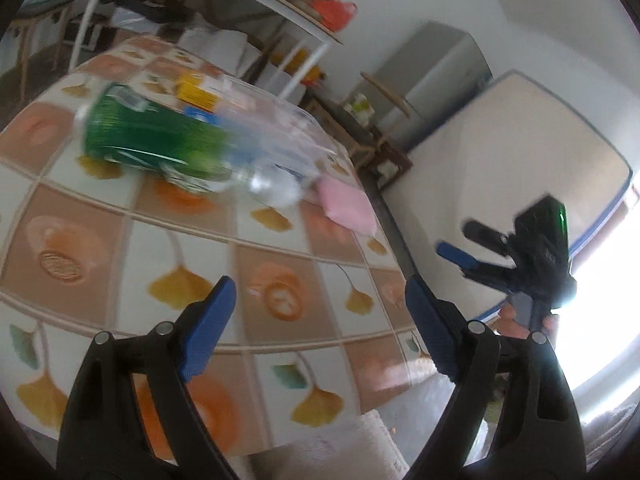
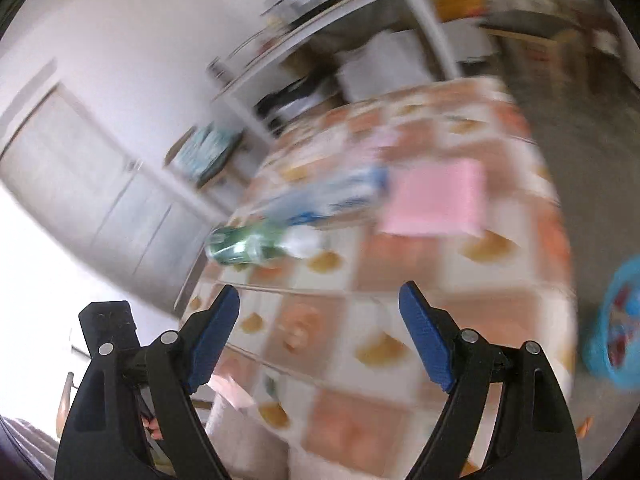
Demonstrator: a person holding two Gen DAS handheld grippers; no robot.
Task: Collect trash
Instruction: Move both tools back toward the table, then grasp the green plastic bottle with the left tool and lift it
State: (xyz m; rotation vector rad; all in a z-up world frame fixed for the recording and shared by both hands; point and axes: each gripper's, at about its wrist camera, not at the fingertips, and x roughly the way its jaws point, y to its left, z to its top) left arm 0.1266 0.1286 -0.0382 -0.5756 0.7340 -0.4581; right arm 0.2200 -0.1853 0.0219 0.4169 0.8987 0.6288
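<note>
A green-labelled plastic bottle (image 1: 160, 140) lies on its side on the tiled table (image 1: 100, 248), with a clear bottle (image 1: 280, 128) beside it and a pink pack (image 1: 346, 206) near the table's right edge. My left gripper (image 1: 320, 300) is open and empty above the near table. My right gripper (image 1: 464, 244) shows off the table's right edge, open. In the blurred right wrist view my right gripper (image 2: 320, 308) is open and empty, short of the green bottle (image 2: 244, 246), a blue-labelled bottle (image 2: 332, 196) and the pink pack (image 2: 436, 200).
Yellow boxes (image 1: 198, 90) lie at the table's far side. A white shelf rack (image 1: 248, 12) with clutter stands behind. A blue basket (image 2: 618, 320) sits to the right of the table. A mattress (image 1: 520, 168) leans on the wall at right.
</note>
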